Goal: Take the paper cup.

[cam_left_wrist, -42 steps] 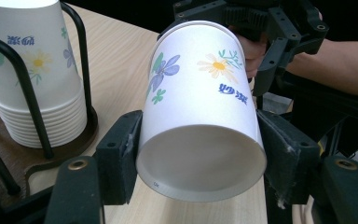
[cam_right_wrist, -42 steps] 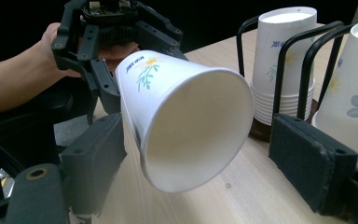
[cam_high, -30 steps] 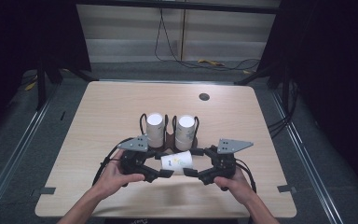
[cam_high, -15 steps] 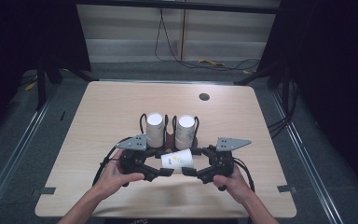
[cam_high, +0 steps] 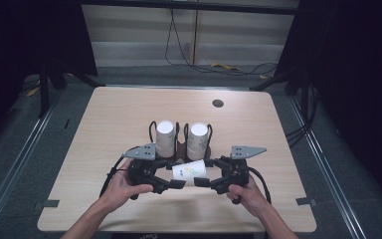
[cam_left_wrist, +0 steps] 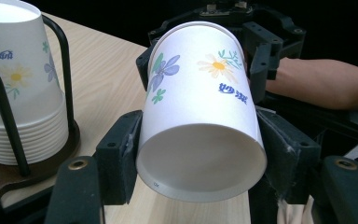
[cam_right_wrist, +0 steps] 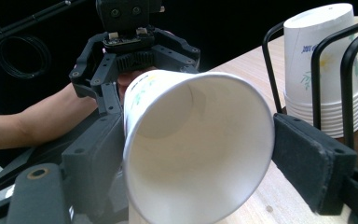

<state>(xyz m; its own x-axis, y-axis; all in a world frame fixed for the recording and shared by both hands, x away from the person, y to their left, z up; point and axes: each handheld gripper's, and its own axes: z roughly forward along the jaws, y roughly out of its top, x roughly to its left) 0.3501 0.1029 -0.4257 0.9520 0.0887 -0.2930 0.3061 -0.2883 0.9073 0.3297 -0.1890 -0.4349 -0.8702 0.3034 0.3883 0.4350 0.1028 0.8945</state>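
Left gripper view: paper cup (cam_left_wrist: 200, 116) shows blue, unreadable characters, daisy print.

In the right gripper view the lower rim of the paper cup (cam_right_wrist: 196, 149) is cut off by the bottom edge, and the cup hides the tabletop (cam_right_wrist: 279, 200) behind it. In the high view the print on the cup is too small to read. The left stack of cups (cam_left_wrist: 14, 88) is cut by the left edge of the left gripper view.

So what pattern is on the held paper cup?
White paper cup with flowers and blue writing; left gripper view.
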